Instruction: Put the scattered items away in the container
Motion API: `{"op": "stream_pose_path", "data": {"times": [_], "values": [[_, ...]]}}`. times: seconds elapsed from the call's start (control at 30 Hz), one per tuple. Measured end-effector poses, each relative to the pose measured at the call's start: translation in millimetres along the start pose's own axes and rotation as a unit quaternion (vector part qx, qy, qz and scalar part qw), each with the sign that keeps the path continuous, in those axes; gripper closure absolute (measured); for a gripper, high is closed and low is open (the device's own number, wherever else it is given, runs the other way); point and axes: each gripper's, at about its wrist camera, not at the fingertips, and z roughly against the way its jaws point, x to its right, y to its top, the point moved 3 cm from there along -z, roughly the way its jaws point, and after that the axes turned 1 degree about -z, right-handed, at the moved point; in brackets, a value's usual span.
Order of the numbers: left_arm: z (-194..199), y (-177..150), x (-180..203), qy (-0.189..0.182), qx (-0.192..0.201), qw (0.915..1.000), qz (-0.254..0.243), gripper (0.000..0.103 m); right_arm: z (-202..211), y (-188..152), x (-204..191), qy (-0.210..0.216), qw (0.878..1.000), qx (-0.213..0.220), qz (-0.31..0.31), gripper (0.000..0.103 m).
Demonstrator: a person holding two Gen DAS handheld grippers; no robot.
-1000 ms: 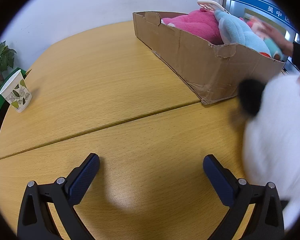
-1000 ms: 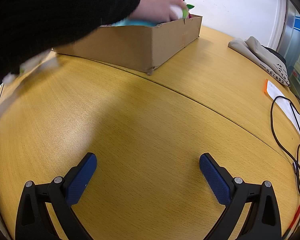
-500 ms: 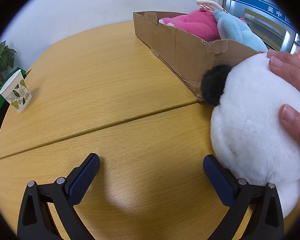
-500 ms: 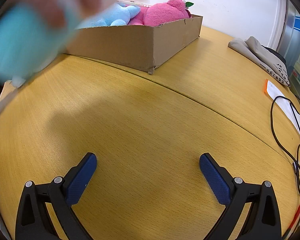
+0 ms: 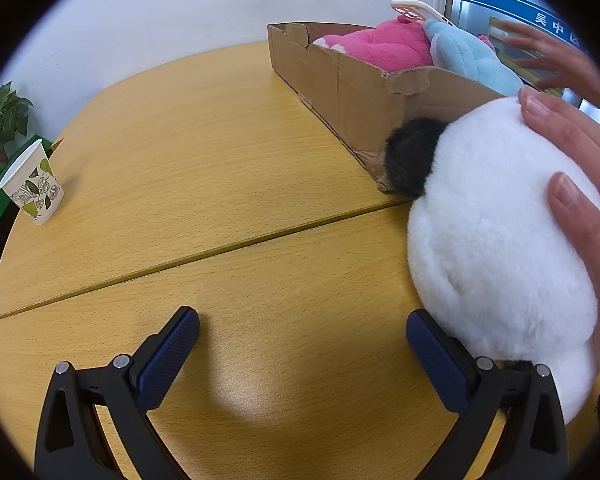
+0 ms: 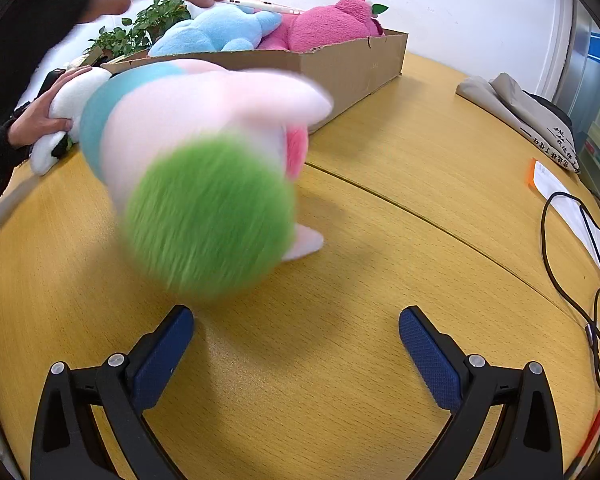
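A cardboard box (image 5: 352, 92) (image 6: 352, 68) stands at the back of the wooden table and holds a pink plush (image 5: 380, 46) (image 6: 324, 26) and a blue plush (image 5: 468, 58) (image 6: 216, 30). A white and black panda plush (image 5: 496, 240) (image 6: 66, 108) lies on the table under a person's hand (image 5: 580, 184), touching my left gripper's right finger. My left gripper (image 5: 302, 340) is open and empty. A blurred green, pink and teal plush (image 6: 204, 184) is just ahead of my open, empty right gripper (image 6: 296, 336).
A paper cup (image 5: 32, 184) stands at the table's left edge beside a potted plant (image 5: 0, 124). A phone (image 5: 420, 10) lies on the plushes in the box. Cables (image 6: 572, 264), papers (image 6: 568, 208) and a folded bag (image 6: 528, 120) lie at the right.
A person's hand has put the panda plush on the table by my left gripper. The green and pink plush has dropped in front of my right gripper, still in motion. Both grippers stayed still.
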Motion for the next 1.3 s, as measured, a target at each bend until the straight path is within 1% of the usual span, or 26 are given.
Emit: {"op": "stream_pose_path", "data": {"times": [1.3], "values": [[-0.7,2.7,1.2,0.001,0.000,1.0000,0.002,0.000,0.0,0.4,0.1,0.000,1.000,0.000,0.000,0.000]]}}
